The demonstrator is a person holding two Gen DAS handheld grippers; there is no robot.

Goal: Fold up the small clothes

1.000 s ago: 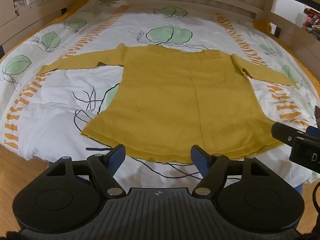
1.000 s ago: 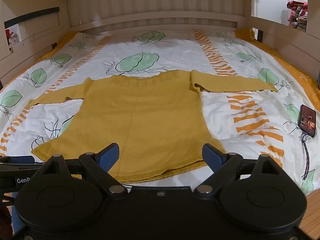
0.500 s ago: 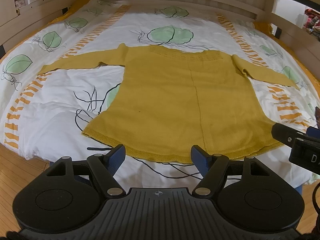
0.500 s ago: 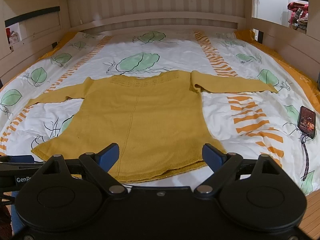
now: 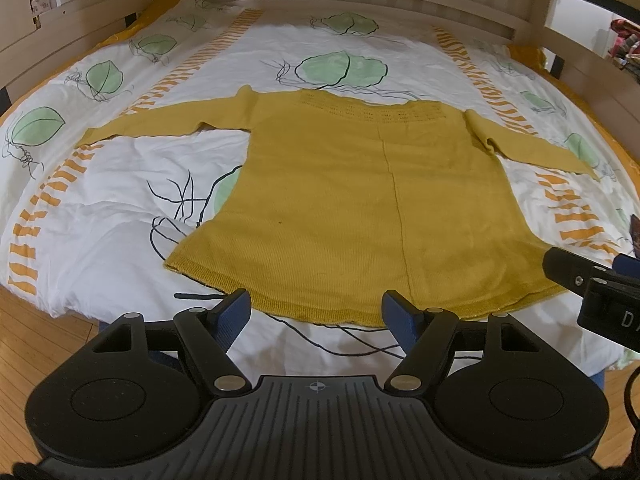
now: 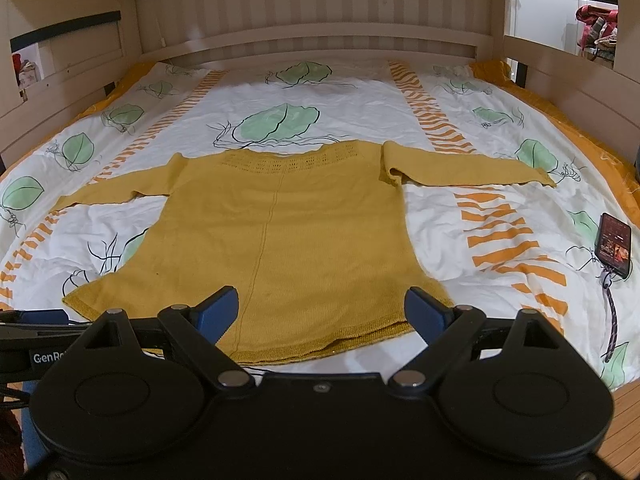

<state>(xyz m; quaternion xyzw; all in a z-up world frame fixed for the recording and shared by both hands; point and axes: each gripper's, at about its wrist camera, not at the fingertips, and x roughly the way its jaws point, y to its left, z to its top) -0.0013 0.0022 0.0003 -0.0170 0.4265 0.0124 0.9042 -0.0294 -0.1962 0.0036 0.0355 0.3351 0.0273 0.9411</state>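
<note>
One yellow sweater (image 5: 360,208) is lying flat on the bed (image 5: 100,208), one phone (image 6: 612,242) resting at right, while the left gripper (image 5: 316,314) and right gripper (image 6: 322,312) are hovering near its hem, both spread wide and empty.

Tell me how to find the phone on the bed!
Look at the big bed with the leaf-print cover. Right of the yellow sweater, near the bed's right edge, lies the phone. It's the only dark, shiny thing there, with a cord hanging off it.

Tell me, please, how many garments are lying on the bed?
1. A mustard-yellow knitted long-sleeved sweater lies flat mid-bed on the leaf-print white duvet, sleeves spread. Nothing else seems hidden.
</note>
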